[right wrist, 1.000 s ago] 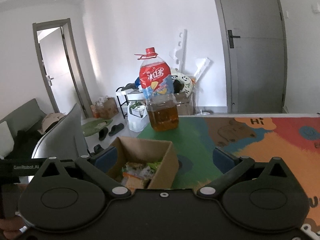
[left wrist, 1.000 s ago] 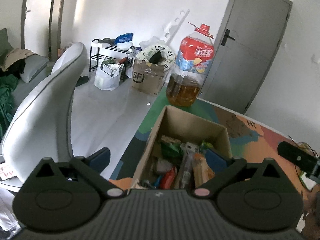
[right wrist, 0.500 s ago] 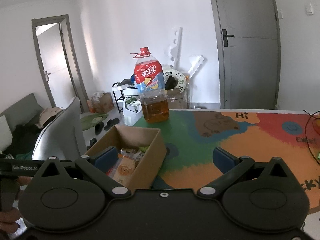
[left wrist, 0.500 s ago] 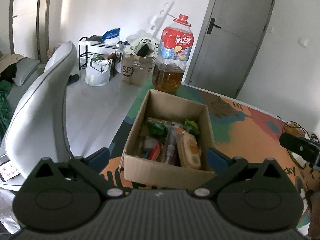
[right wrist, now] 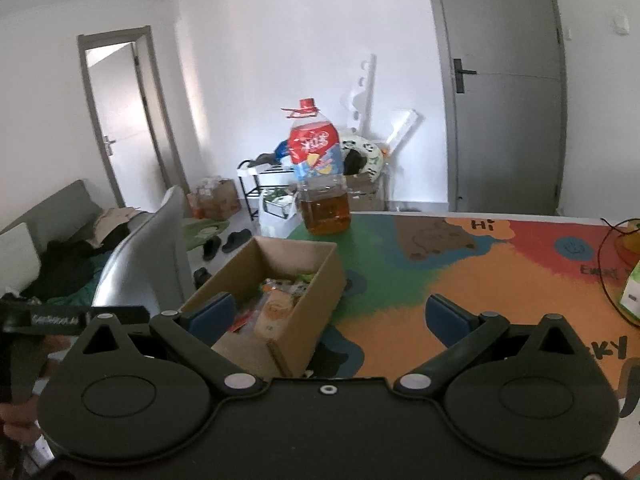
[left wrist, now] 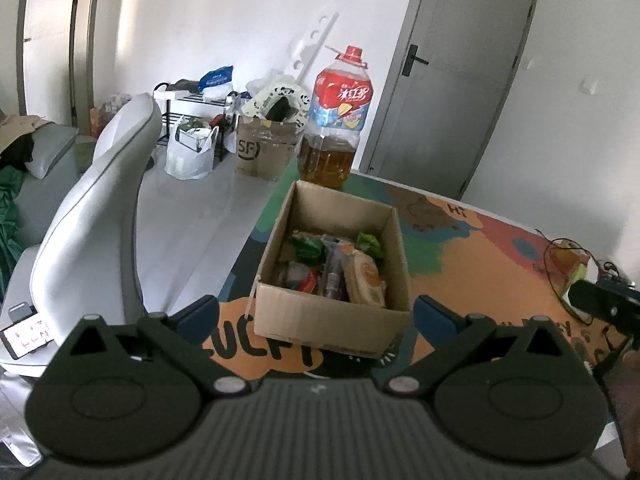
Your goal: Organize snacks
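The left gripper (left wrist: 316,314) and the right gripper (right wrist: 327,314) are held with jaws spread wide and nothing between them, above the tabletop (right wrist: 460,276). The snacks (left wrist: 336,264) are gathered inside the cardboard box (left wrist: 320,322), set near the tabletop's left edge, close to the oil bottle (left wrist: 334,120) at the far-left corner, apparently for containment.

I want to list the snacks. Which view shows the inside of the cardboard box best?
The left wrist view: it looks down into the cardboard box, showing the packets spread across its floor. The right wrist view sees the box obliquely, its near wall and a fingertip hiding much of the contents.
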Motion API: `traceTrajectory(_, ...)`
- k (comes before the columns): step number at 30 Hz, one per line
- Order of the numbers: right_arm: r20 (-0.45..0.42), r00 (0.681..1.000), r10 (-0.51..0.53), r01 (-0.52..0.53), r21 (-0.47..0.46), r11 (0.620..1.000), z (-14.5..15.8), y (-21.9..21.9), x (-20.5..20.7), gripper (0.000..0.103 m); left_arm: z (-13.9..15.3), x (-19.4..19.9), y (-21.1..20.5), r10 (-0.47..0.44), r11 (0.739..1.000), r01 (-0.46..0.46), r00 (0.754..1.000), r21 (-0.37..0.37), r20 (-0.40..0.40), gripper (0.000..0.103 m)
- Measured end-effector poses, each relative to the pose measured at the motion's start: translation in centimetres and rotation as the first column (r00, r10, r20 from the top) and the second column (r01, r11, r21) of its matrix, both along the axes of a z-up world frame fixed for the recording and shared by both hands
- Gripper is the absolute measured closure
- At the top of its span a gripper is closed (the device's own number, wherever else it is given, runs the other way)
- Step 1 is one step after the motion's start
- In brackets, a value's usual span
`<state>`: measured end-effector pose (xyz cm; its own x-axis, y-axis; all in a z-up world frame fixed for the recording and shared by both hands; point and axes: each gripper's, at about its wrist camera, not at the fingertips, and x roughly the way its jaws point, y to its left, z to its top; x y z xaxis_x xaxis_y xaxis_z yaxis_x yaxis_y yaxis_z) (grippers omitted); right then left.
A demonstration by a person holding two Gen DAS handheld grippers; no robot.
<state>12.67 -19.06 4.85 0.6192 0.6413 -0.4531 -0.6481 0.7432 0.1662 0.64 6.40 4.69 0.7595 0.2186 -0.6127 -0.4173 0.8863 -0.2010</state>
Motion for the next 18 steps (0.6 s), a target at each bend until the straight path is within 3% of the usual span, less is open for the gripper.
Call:
traceTrajectory(11, 0.045, 0.999, -0.007, 0.006, 0.024, 1.000, 1.1, -3.1, -2.9, 0.000, 1.1, -1.6, -3.1, -0.087, 0.996, 0.087, 0.996, 0.037, 0.018, 0.000)
traceTrajectory(18, 0.037, 0.999, 0.002, -0.003, 0.028, 1.000, 1.3, -2.9, -3.3, 0.000, 1.1, -2.1, -3.7, -0.108, 0.992, 0.106, 0.994, 0.063, 0.016, 0.000)
